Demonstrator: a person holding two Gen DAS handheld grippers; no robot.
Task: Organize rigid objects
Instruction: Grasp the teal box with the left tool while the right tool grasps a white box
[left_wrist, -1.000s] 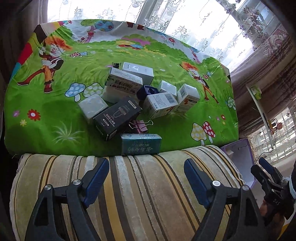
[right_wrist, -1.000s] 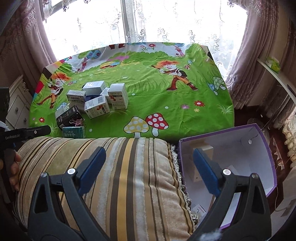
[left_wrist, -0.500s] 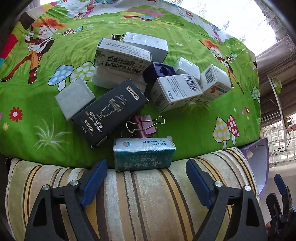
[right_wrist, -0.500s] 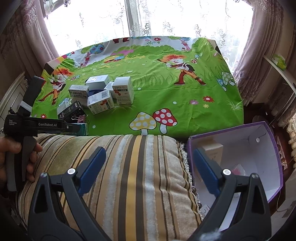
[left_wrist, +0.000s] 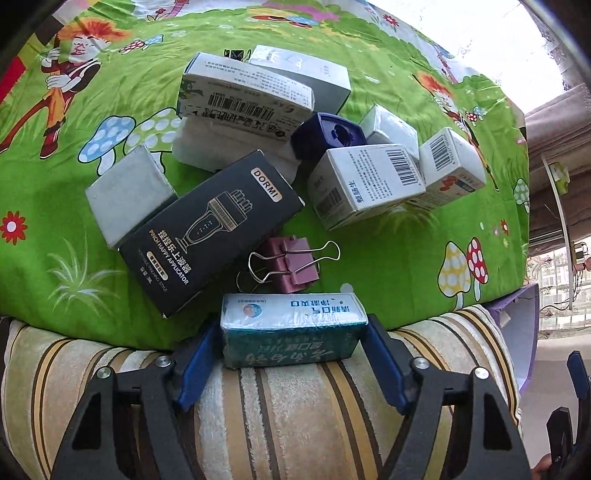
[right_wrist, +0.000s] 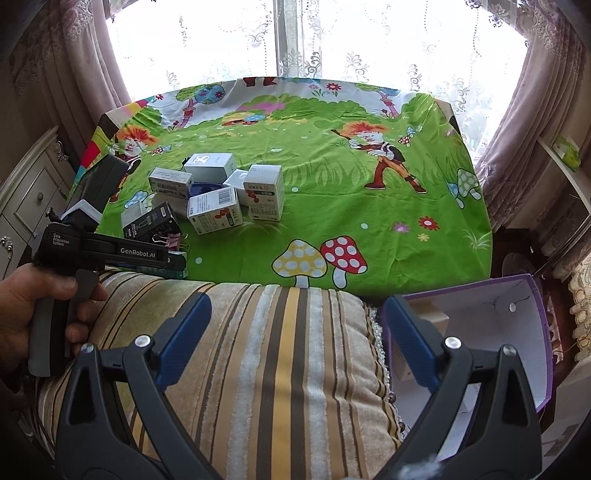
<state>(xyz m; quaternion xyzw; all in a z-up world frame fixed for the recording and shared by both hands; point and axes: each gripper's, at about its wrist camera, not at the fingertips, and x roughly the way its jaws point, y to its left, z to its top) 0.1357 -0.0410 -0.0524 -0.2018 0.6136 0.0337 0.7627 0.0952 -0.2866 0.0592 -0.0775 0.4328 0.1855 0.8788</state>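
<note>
A teal box (left_wrist: 291, 332) lies at the near edge of the green cloth, against a striped cushion (left_wrist: 280, 417). My left gripper (left_wrist: 292, 328) straddles it lengthwise; its jaws are closing and the blue pads touch both ends of the box. Just behind it lie a pink binder clip (left_wrist: 291, 264) and a black DORMI box (left_wrist: 210, 229). My right gripper (right_wrist: 297, 301) hangs open over the cushion (right_wrist: 288, 369) with nothing between its fingers. In the right wrist view a hand (right_wrist: 22, 314) holds the left gripper's handle.
Several white cartons (left_wrist: 365, 184) and a dark blue plastic piece (left_wrist: 332, 134) crowd the cloth (right_wrist: 351, 221) behind the black box. A purple-edged open box (right_wrist: 517, 332) with a few items inside stands on the right beside the cushion. Curtains and a window lie beyond.
The left gripper came down and forward over the teal box, and its jaws narrowed onto the box's ends. The right gripper shifted slightly; its jaws stayed wide.
</note>
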